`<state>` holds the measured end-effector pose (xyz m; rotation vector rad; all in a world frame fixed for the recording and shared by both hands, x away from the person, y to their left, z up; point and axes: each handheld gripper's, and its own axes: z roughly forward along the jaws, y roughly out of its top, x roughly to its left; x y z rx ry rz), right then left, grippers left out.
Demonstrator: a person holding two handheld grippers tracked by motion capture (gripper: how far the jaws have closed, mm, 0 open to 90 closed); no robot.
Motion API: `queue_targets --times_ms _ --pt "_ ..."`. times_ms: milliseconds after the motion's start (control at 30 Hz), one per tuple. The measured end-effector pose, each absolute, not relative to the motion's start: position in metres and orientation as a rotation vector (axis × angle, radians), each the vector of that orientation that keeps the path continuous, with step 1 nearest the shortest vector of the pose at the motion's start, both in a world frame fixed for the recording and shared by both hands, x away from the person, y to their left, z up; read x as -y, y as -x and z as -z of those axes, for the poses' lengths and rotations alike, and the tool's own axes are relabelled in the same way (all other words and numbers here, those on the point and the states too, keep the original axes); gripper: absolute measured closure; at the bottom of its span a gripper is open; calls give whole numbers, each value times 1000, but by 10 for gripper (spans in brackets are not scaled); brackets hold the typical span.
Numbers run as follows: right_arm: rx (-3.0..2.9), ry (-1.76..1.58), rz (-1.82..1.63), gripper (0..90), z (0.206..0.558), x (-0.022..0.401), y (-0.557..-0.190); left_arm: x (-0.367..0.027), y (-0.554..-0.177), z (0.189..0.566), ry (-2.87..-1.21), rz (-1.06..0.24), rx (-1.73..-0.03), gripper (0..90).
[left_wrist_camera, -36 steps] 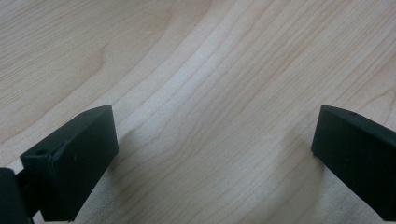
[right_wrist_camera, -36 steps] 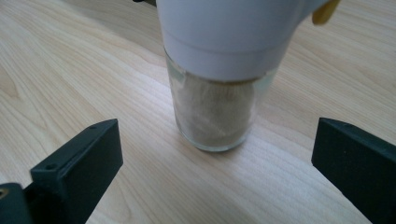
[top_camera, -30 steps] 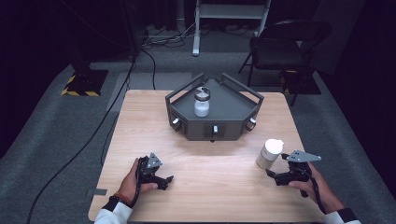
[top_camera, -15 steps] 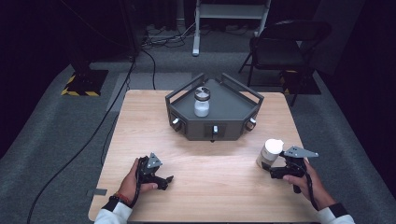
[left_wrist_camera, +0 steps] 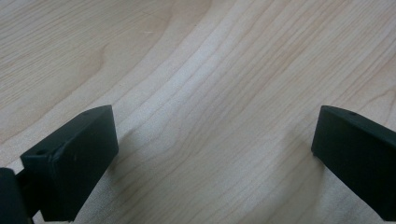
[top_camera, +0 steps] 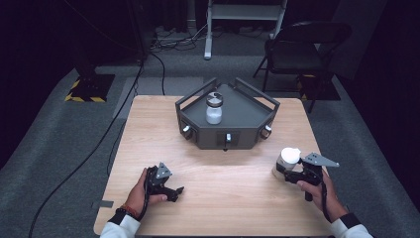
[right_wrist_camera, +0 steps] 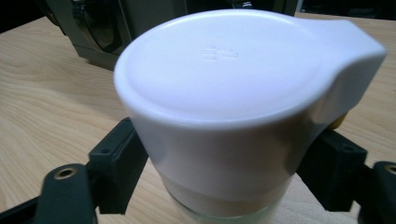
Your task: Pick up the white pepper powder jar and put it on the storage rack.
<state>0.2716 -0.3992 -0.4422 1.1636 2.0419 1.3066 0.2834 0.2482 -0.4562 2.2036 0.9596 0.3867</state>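
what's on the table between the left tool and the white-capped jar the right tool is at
Nothing: in the high view the stretch of table between the left tool and the white-capped jar is bare wood. The right tool has just been closing around that jar.

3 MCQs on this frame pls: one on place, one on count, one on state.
1. Where does the white-lidded jar stand?
A. on the tray
B. on the table near its right edge
C. on the floor

2. How many jars are in sight?
A. one
B. two
C. four

3. How do the left gripper's jaws stand?
A. apart over bare wood
C. clamped on a jar
B. closed on a cable

Answers:
1 B: it stands on the table, between the jaws of the right gripper, which have just been closing on it.
2 B: that one, plus the dark-lidded jar on the grey tray.
3 A: nothing lies between them.
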Motion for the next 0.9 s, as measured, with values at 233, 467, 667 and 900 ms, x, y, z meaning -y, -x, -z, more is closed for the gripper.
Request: queue_targets --times_ms 233,467,667,900 --pt "-2042 -1153 -1292 282 442 399 -272 -248 -283 456 -2204 -388 -961 1" --pt "-2028 -1158 -1290 286 441 400 -271 -248 -283 456 -2203 -387 -961 0" --pt "-2004 -1146 -1304 288 439 401 -268 -248 -283 456 -2203 -387 -962 1" --pt "-1990 -1135 -1329 290 429 402 -266 -248 -283 456 -2203 -387 -961 1"
